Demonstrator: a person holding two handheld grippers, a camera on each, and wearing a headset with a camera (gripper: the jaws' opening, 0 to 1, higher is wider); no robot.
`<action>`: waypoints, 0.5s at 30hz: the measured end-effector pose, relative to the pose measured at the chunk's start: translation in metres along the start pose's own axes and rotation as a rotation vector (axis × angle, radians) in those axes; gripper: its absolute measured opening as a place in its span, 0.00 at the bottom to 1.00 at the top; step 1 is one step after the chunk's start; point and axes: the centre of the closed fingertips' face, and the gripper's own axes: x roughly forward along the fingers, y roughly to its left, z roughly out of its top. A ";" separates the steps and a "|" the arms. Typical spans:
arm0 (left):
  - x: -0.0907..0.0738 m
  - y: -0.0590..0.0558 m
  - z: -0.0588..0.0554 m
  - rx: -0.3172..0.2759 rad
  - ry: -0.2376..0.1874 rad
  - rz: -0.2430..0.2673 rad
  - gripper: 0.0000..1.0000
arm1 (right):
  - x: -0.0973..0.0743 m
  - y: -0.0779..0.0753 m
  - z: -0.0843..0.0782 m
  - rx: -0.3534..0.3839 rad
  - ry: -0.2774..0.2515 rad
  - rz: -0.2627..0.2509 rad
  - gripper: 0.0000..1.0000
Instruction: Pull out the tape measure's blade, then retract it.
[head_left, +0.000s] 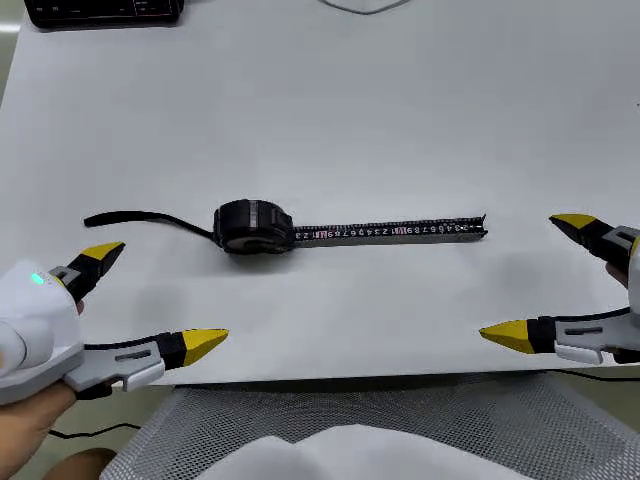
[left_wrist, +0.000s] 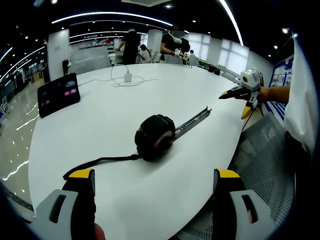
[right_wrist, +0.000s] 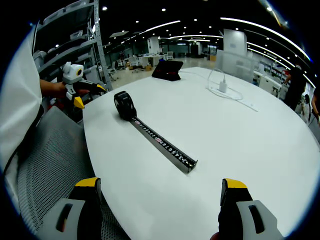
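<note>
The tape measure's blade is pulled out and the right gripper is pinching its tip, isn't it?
Not quite: the blade is pulled out, but the right gripper is open and not touching it. The right gripper view shows this.

Tape measure blade (head_left: 390, 231): printed scale nos., single digits 2–9 partly legible, rest too small/blurred.

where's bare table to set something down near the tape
Widest: the table beyond the tape measure, up to the dark device. A narrower strip between the blade and near edge, flanked by the left gripper and right gripper. Crowded along the strap.
</note>
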 end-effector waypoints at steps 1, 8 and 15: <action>0.000 0.000 0.000 -0.002 -0.001 0.000 0.96 | 0.000 0.000 0.000 0.000 -0.001 0.000 0.99; 0.000 0.000 0.001 -0.001 0.000 0.002 0.96 | 0.000 0.001 0.000 0.001 -0.002 0.000 0.99; 0.006 -0.002 0.006 -0.011 -0.012 0.005 0.97 | 0.001 -0.002 0.003 -0.001 -0.006 -0.002 0.99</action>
